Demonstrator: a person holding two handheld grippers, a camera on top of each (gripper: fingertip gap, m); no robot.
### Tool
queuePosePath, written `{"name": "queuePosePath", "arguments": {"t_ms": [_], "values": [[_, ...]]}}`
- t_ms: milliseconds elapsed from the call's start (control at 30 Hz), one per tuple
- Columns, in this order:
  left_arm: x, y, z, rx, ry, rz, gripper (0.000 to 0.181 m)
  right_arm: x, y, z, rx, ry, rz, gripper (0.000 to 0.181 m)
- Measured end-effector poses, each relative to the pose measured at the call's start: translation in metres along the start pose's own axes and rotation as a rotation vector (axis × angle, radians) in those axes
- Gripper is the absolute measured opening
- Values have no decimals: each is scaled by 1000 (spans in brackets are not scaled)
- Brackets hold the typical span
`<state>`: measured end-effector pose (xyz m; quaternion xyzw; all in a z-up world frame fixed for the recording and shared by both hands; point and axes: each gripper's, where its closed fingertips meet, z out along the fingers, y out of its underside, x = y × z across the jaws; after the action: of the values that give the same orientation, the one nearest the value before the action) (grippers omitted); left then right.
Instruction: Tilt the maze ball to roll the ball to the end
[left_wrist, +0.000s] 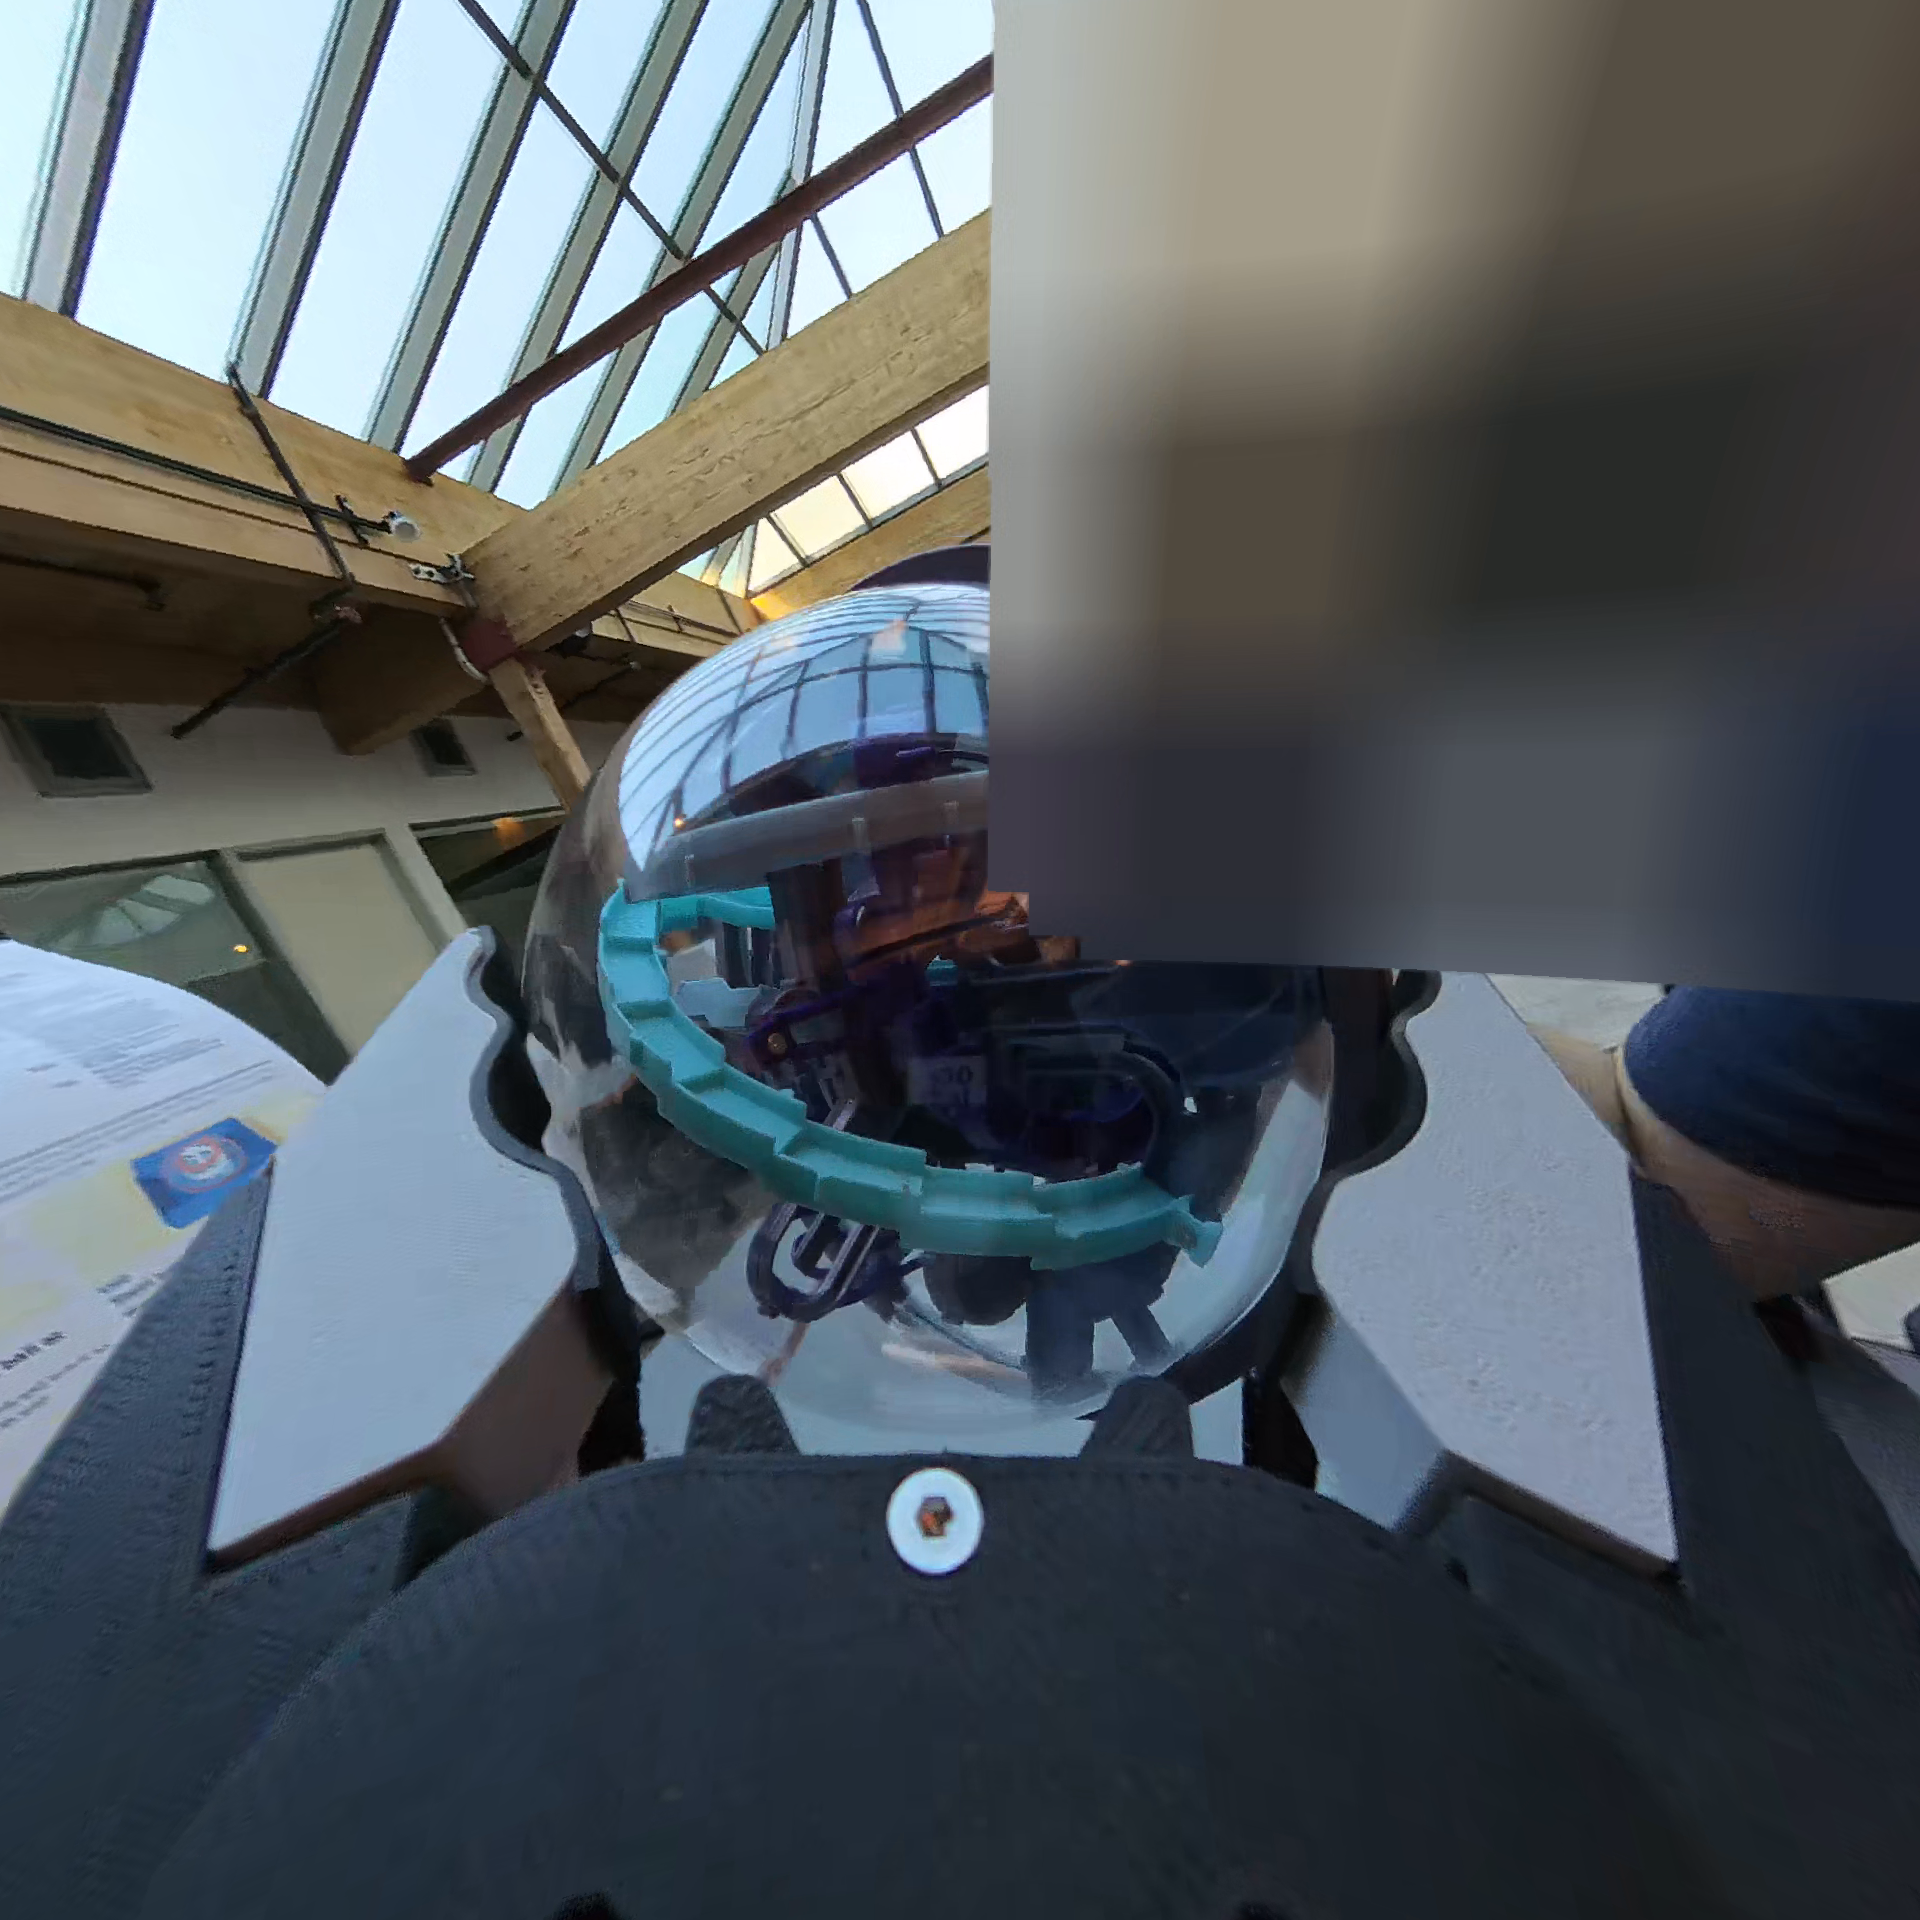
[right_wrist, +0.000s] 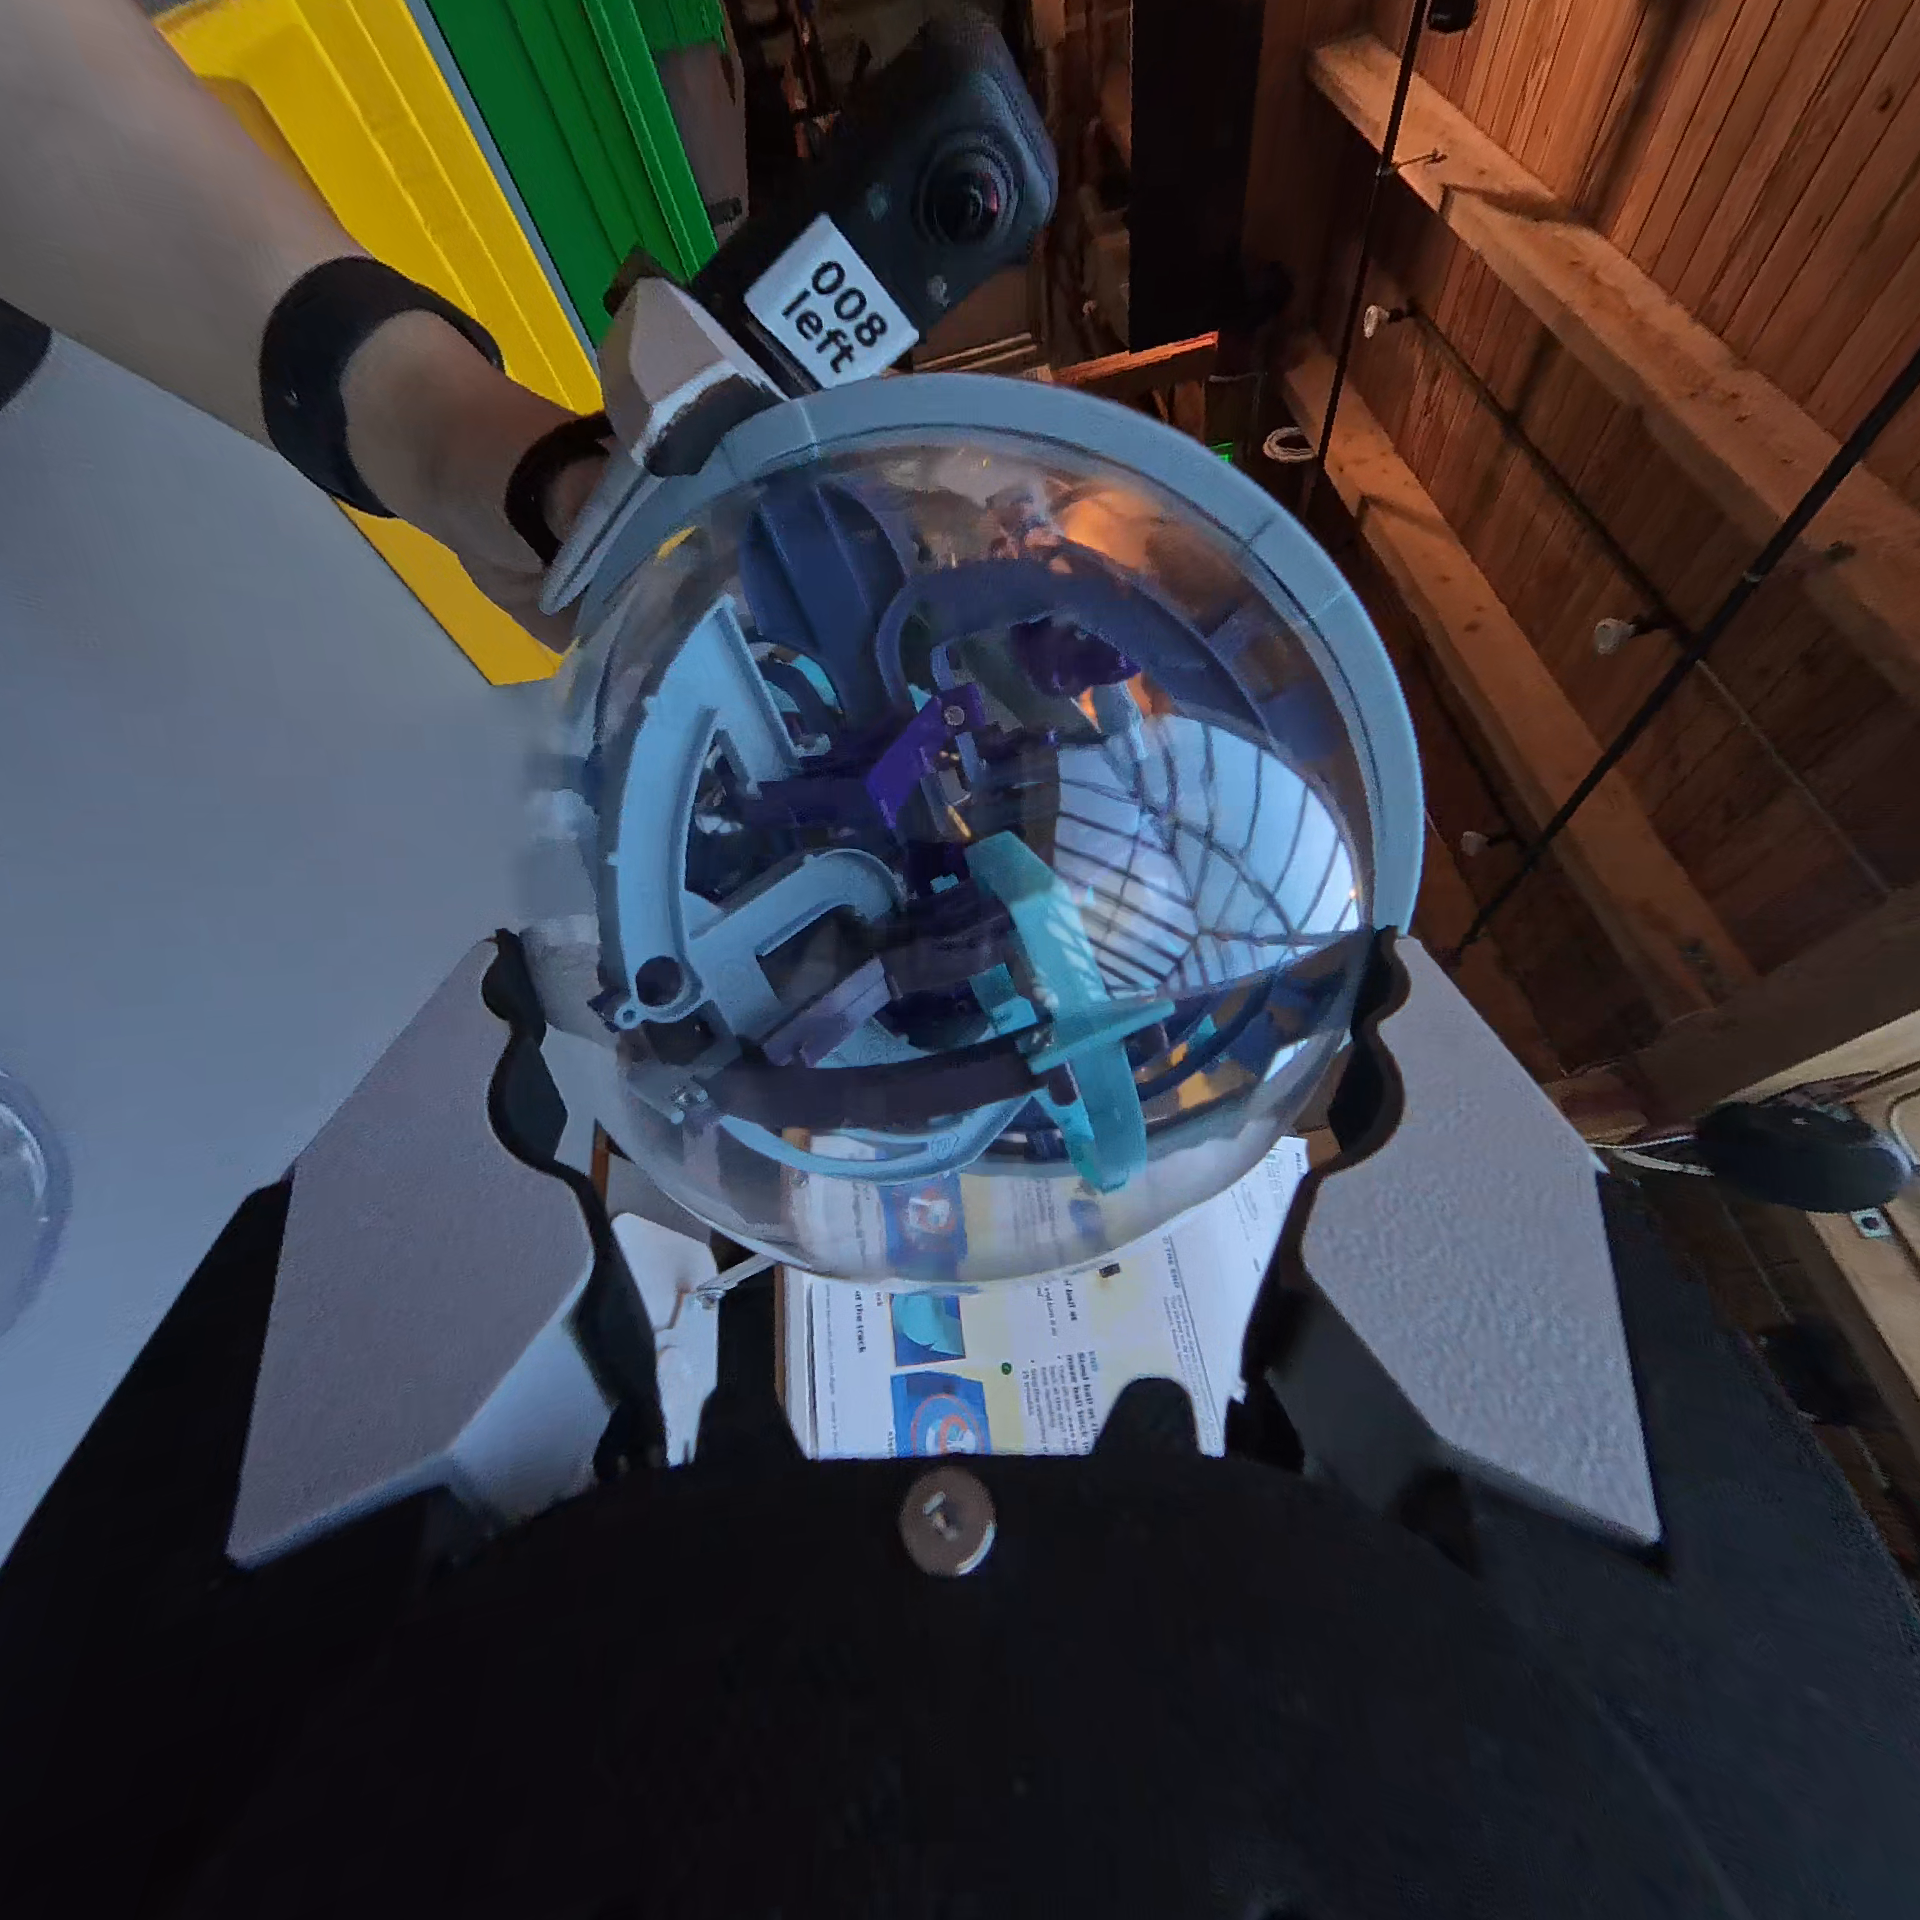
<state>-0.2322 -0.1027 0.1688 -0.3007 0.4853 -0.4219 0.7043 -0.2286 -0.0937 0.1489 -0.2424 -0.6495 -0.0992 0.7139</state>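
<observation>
The maze ball (left_wrist: 914, 1039) is a clear sphere with teal, grey and purple tracks inside and a grey band round it. My left gripper (left_wrist: 935, 1060) is shut on it, one finger on each side, and points up toward a glass roof. My right gripper (right_wrist: 940, 1029) is also shut on the maze ball (right_wrist: 977, 831) from the opposite side. The left gripper's finger (right_wrist: 675, 395) and its camera show past the sphere in the right wrist view, held by a hand. I cannot pick out the small ball inside the tracks.
A printed instruction sheet (right_wrist: 1018, 1361) lies on the white table (right_wrist: 208, 779) below the sphere; it also shows in the left wrist view (left_wrist: 114, 1122). Yellow and green bins (right_wrist: 468, 208) stand behind. A person's leg (left_wrist: 1766, 1091) is at right. Wooden beams (left_wrist: 727, 436) are overhead.
</observation>
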Motion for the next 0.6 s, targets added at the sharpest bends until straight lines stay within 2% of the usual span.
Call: {"name": "queuePosePath", "arguments": {"t_ms": [100, 300, 433, 600], "values": [[4, -9, -2, 8, -43, 144, 157, 3, 1, 5, -1, 60, -81, 152], [11, -11, -3, -61, -110, 476, 157, 9, 6, 11, 3, 222, -268, 151], [14, -12, -5, -79, -127, 589, 157, 8, 4, 16, 23, 321, -351, 152], [8, -3, -5, -170, -137, 627, 157, 4, 9, 20, 28, 398, -387, 151]]}}
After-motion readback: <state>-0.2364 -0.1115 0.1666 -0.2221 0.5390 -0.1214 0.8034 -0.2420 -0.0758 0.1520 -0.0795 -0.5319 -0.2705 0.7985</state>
